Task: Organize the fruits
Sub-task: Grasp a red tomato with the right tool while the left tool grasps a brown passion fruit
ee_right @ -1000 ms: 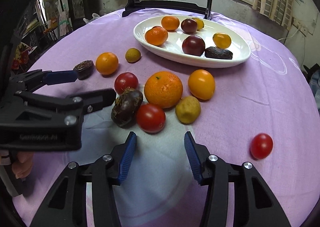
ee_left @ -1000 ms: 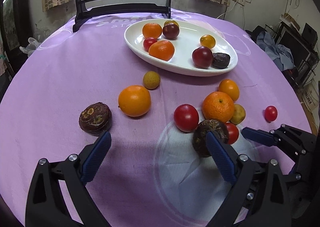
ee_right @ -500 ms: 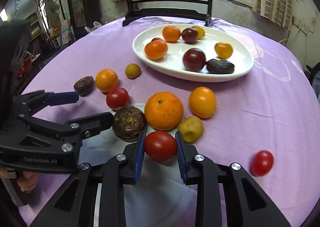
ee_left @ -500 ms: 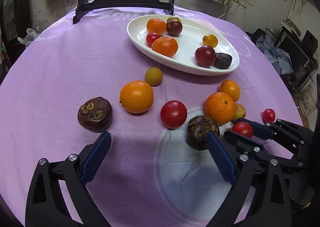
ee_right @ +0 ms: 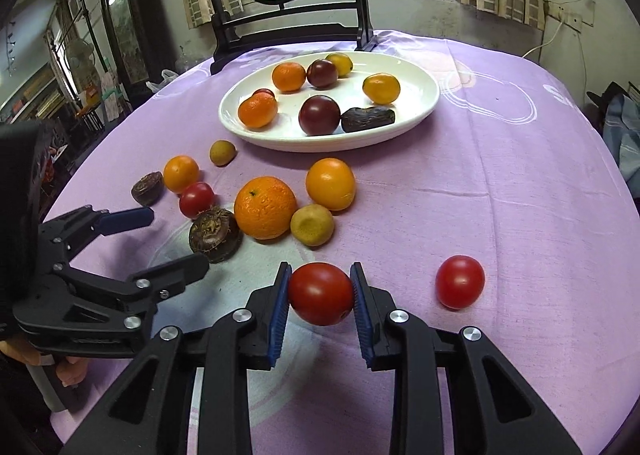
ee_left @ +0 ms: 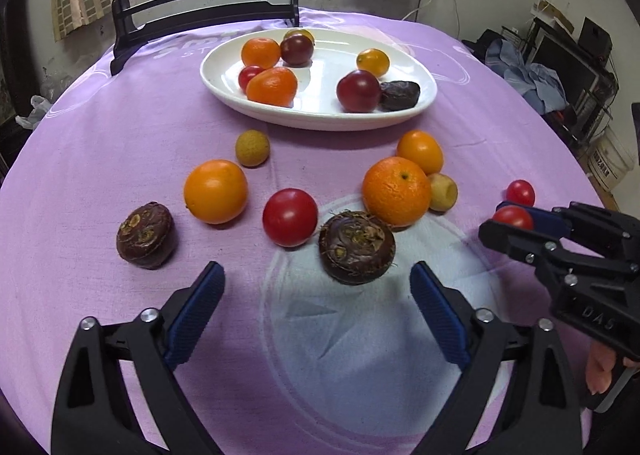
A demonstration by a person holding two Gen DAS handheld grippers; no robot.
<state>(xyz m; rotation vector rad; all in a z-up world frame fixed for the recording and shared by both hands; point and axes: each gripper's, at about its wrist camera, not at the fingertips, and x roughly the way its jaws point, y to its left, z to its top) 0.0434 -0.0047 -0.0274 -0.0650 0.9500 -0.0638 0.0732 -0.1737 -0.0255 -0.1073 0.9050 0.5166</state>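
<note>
- Red tomato (ee_right: 320, 293) sits clamped between the blue pads of your right gripper (ee_right: 320, 295), clear of the purple cloth (ee_right: 500, 215).
- Your left gripper (ee_left: 316, 295) has wide jaws that are closing, nothing between them; a dark water chestnut (ee_left: 357, 247) lies just ahead.
- Your white plate (ee_right: 420, 111) holds several fruits; others lie loose nearby.

Black gripper (ee_right: 320, 297), blue ribbed pads (ee_right: 280, 311)

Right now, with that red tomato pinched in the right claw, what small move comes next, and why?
Probably carry it toward the white plate: the right gripper is shut on the tomato, and the plate already holds sorted fruit.
</note>
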